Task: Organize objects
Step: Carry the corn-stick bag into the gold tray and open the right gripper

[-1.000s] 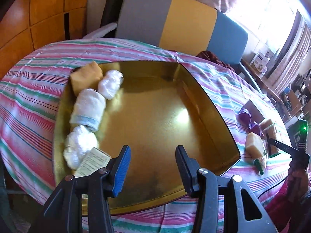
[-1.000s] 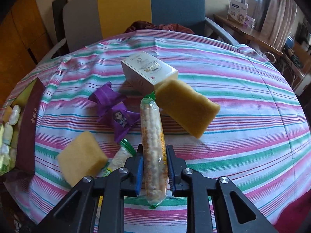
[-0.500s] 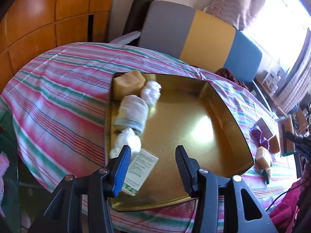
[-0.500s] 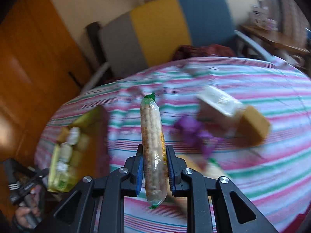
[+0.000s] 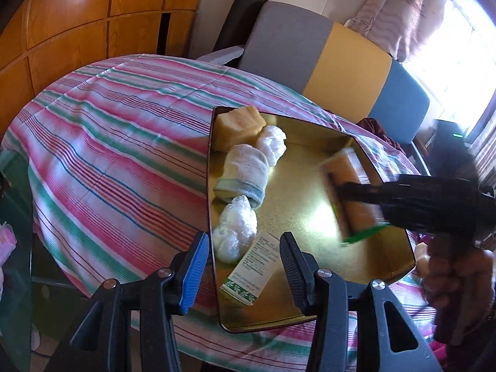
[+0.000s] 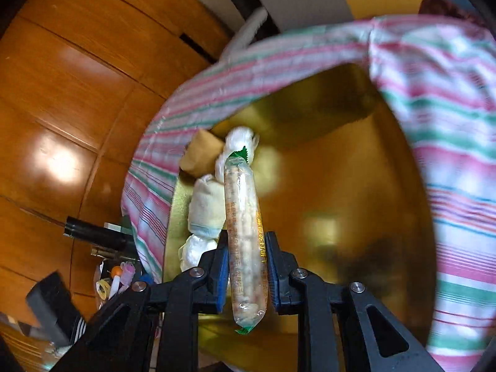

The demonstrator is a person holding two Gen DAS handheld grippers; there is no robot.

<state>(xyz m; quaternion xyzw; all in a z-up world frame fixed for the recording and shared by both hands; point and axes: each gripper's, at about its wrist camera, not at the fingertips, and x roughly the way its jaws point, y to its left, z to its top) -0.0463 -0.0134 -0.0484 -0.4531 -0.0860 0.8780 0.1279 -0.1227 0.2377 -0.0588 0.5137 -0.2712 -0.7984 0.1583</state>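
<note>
Since the earlier frame, the right gripper [image 5: 338,190] had carried the snack tube [image 5: 350,195] over the gold tray [image 5: 310,319]; the left gripper [image 5: 241,266] hovered half open, empty. Right wrist view: jaws clamped the tube [image 6: 245,232] low on its length. It appeared light, crushable and slippery-wrapped; a mid-body grip looked better.

Wooden panelled wall [image 5: 77,31], grey, yellow and blue chair [image 5: 325,62], pink curtain [image 5: 403,15], bright window [image 5: 465,55]

Left gripper [image 5: 241,266]: black plastic frame, ribbed pads (one blue, one black), silver screws at pivots. Right gripper [image 6: 245,274]: same black frame, blue pads, silver screws, triangular cut-outs. Hand [image 5: 449,266] blurred, dark red sleeve below.
</note>
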